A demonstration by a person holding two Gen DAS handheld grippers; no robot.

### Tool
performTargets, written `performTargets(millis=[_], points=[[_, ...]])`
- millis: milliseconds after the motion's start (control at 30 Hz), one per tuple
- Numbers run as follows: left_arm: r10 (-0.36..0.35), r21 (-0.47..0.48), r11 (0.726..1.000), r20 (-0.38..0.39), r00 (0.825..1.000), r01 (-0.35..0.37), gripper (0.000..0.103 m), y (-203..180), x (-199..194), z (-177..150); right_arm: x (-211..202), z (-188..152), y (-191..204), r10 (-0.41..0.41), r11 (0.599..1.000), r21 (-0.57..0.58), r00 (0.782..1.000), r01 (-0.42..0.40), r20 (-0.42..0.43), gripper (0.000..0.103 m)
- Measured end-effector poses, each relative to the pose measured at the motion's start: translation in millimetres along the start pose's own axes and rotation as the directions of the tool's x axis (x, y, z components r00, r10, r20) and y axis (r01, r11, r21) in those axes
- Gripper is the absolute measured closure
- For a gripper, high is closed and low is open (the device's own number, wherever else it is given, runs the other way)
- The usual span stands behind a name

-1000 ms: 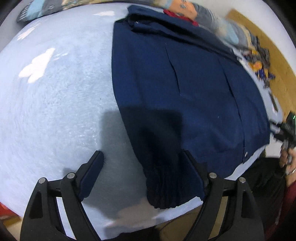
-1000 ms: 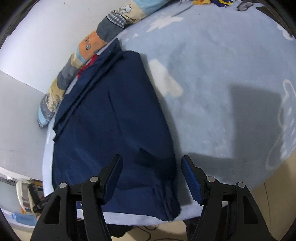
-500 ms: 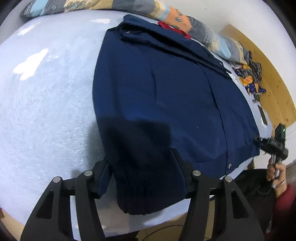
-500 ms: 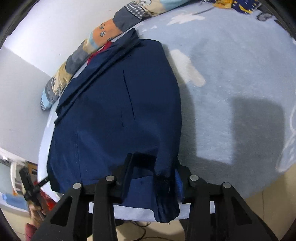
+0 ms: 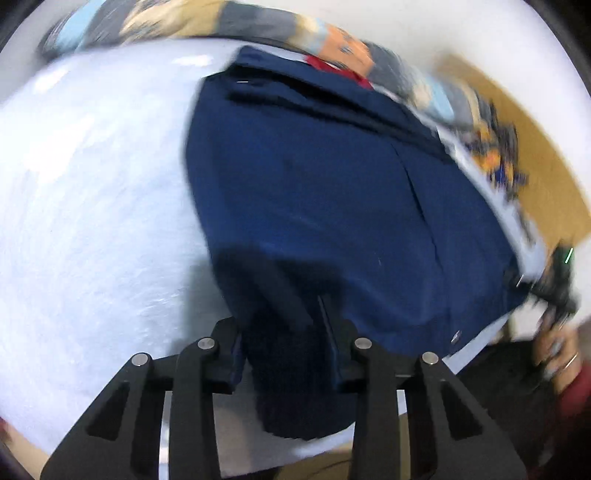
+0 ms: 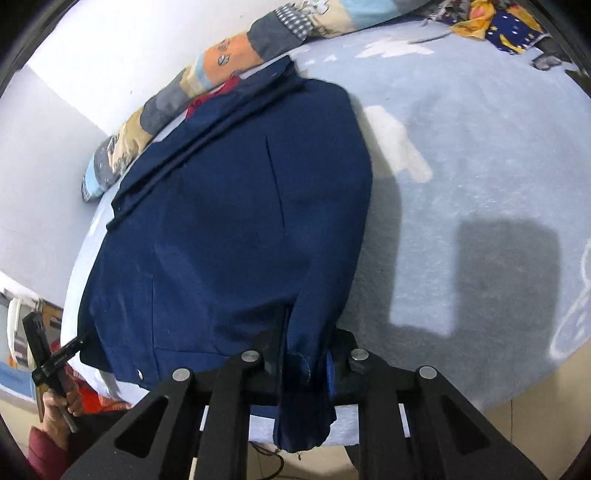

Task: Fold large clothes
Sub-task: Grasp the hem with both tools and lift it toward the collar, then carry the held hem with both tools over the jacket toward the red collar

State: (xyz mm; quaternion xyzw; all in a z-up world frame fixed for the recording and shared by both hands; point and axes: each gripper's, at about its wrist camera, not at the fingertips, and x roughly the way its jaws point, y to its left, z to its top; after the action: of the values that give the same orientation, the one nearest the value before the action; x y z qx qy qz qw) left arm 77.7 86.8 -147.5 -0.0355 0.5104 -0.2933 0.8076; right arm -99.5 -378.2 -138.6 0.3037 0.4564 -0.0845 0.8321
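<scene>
A navy jacket (image 5: 332,192) lies flat on the light blue bed cover (image 5: 92,184), collar at the far end. My left gripper (image 5: 286,332) is at the jacket's near left corner. Its jaws are closing, and the ribbed hem is bunched between the pads. In the right wrist view the same jacket (image 6: 240,221) fills the middle. My right gripper (image 6: 301,354) is at its near right corner, jaws closing, with a fold of navy fabric pinched between them and hanging below. Each view shows the other gripper small at the jacket's opposite near corner.
A patchwork pillow roll (image 6: 221,62) lies along the wall behind the collar. A yellow and blue cloth (image 6: 498,26) sits at the far right of the bed cover (image 6: 480,147). The bed's near edge runs just under both grippers. A wooden board (image 5: 535,166) borders the bed.
Both grippers have come in over the jacket's near corners. Their jaws went from wide apart beside the fabric to narrow around it.
</scene>
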Motion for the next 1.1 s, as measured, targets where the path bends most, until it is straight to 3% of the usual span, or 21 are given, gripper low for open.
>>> performTargets(millis=[133,200,267,300,400,467,500,533,600,800,933,967,1033,1100], points=[[-0.019,-0.076,0.997,-0.026,0.999,0.016,0.068,16.8,7.7,-1.5,7.6,0.5,-2.5,-0.002,1.000,0.015,1.000,0.003,-0.023,0.081],[-0.042,-0.079,0.996,-0.032,0.999,0.040,0.051,15.8,10.0,-1.8,8.9,0.4,-2.2,-0.008,1.000,0.018,1.000,0.008,-0.029,0.077],[-0.085,-0.080,0.993,-0.037,0.996,0.082,0.021,9.9,12.3,-1.3,10.2,0.7,-3.0,0.000,1.000,0.024,0.999,0.001,-0.038,0.071],[-0.075,-0.057,0.996,-0.040,0.996,0.072,0.019,0.3,15.7,-0.1,11.8,0.6,-2.3,0.001,1.000,0.024,0.999,0.000,-0.043,0.069],[0.023,0.064,0.998,-0.021,1.000,-0.021,0.022,-21.0,19.1,-7.9,12.8,-1.3,0.4,-0.015,1.000,0.000,0.999,0.015,-0.039,0.069],[0.065,0.106,0.992,0.005,0.998,-0.066,0.053,-29.0,19.4,-10.8,11.0,-2.2,1.6,-0.027,1.000,-0.014,0.999,0.026,-0.031,0.076],[0.063,0.088,0.994,0.018,0.998,-0.065,0.064,-26.2,17.2,-9.4,9.9,-2.3,2.3,-0.036,0.999,-0.023,0.999,0.035,-0.026,0.085],[0.040,0.052,0.998,0.027,0.999,-0.041,0.074,-21.2,14.4,-7.1,9.1,-2.5,4.9,-0.045,0.998,-0.034,0.999,0.044,-0.020,0.086],[-0.026,-0.002,1.000,0.046,0.999,0.026,0.075,-11.1,5.7,-5.0,4.1,-2.7,7.4,-0.035,0.998,-0.048,0.999,0.035,0.001,0.086],[0.045,0.030,0.998,0.022,0.999,-0.046,0.071,-14.8,15.9,-6.7,4.6,-2.1,3.8,-0.024,0.999,-0.044,1.000,0.024,-0.002,0.084],[0.028,0.084,0.996,0.011,1.000,-0.029,0.031,-28.5,25.5,-6.6,13.0,-3.7,4.2,-0.046,0.998,-0.045,0.998,0.045,-0.031,0.071],[0.051,0.122,0.991,0.014,0.999,-0.053,0.026,-36.7,27.4,-8.7,16.0,-4.1,4.7,-0.036,0.999,-0.039,0.998,0.034,-0.045,0.068],[0.104,0.157,0.982,0.042,0.994,-0.109,0.031,-48.0,31.5,-11.6,18.0,-6.0,6.6,-0.033,0.998,-0.047,0.999,0.031,-0.039,0.071],[0.111,0.169,0.978,0.059,0.992,-0.119,0.060,-53.5,30.0,-11.8,16.0,-7.3,11.5,-0.052,0.995,-0.086,0.998,0.050,-0.024,0.086]])
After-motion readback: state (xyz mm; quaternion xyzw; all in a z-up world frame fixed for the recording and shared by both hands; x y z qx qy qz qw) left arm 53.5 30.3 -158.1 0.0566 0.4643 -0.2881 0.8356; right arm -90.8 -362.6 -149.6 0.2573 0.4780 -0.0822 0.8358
